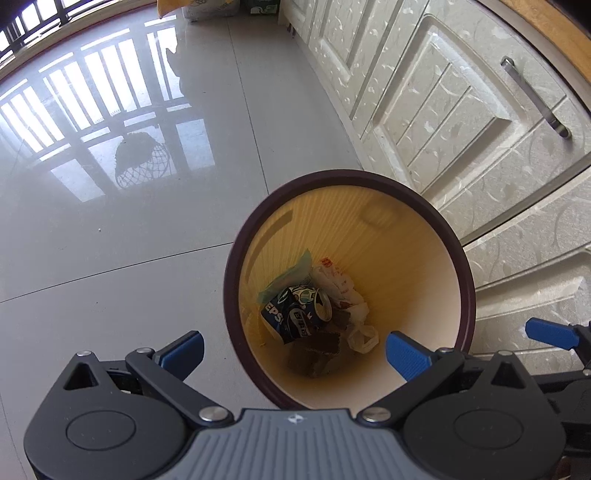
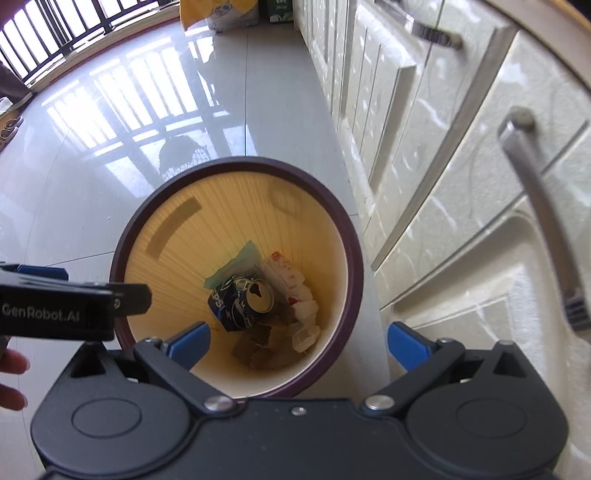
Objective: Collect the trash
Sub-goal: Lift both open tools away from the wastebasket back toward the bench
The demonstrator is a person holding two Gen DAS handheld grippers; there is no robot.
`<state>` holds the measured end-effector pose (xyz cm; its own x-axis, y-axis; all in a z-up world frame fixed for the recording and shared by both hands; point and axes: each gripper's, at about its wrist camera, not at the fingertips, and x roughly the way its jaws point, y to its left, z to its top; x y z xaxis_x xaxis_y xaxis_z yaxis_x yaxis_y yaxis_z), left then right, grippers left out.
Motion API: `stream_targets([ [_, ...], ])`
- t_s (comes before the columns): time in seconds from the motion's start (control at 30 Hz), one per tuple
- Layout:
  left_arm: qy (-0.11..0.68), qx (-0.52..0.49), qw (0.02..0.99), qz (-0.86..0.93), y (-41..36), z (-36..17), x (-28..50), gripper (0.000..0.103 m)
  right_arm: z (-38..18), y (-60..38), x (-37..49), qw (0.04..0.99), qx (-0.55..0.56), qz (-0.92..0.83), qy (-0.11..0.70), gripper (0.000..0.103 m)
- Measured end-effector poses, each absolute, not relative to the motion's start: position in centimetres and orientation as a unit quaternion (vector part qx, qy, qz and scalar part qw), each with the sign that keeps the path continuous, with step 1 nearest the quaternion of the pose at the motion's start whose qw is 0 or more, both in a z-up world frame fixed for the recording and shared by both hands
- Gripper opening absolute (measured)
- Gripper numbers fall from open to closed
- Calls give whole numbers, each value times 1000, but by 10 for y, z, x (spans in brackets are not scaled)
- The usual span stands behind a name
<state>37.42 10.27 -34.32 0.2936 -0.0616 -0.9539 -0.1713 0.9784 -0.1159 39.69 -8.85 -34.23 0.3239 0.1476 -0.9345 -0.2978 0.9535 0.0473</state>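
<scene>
glossy grey tiled floor (image 1: 110,240) carries a round trash bin (image 1: 469,280) with a dark rim, standing near, just beside the cabinet fronts on the right. at the far end a yellow bag (image 2: 192,13), a white bag (image 2: 232,16) and a green box (image 2: 279,9) sit together on the tiles.
</scene>
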Motion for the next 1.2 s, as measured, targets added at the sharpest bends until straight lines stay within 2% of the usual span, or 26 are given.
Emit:
stream_targets([
  [0.6,572,-88,813,69,137,-296,319,103,-285,-91,367,832,-62,127,536,103],
  [1.2,515,-82,850,70,135,-212,256,103,-201,-98,303,859,-67,126,492,103],
])
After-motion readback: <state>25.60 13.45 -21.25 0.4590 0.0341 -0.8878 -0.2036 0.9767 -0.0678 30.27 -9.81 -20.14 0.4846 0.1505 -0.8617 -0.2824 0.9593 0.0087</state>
